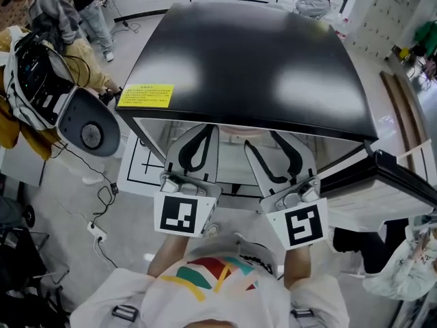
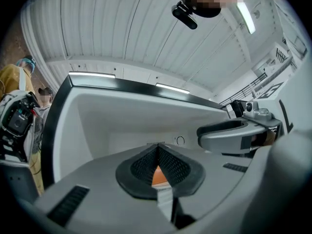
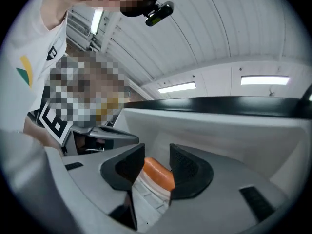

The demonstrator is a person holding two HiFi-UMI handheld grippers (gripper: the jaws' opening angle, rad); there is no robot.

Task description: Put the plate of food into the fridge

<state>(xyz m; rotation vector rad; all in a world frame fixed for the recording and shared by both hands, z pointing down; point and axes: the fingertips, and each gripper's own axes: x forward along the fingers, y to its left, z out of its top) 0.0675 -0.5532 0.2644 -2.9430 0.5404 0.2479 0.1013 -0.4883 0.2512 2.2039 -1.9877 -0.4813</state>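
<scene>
Both grippers reach under the fridge's black top (image 1: 246, 60) into the white compartment (image 2: 122, 126); from the head view the plate is hidden. In the left gripper view, the left gripper (image 2: 157, 152) is shut on the white plate's rim (image 2: 165, 195), with orange food (image 2: 159, 177) showing behind the pads. In the right gripper view, the right gripper (image 3: 157, 162) stands open astride the plate's rim (image 3: 148, 194), and a piece of orange food (image 3: 158, 173) lies in the gap. Seen from above, the left gripper (image 1: 198, 139) and right gripper (image 1: 283, 149) sit side by side.
The fridge door (image 1: 389, 176) hangs open at the right. A yellow label (image 1: 145, 96) marks the top's left edge. A white machine (image 1: 41, 80) and floor cables (image 1: 102, 203) lie left. People stand at the back left, and another person (image 1: 410, 258) is at the lower right.
</scene>
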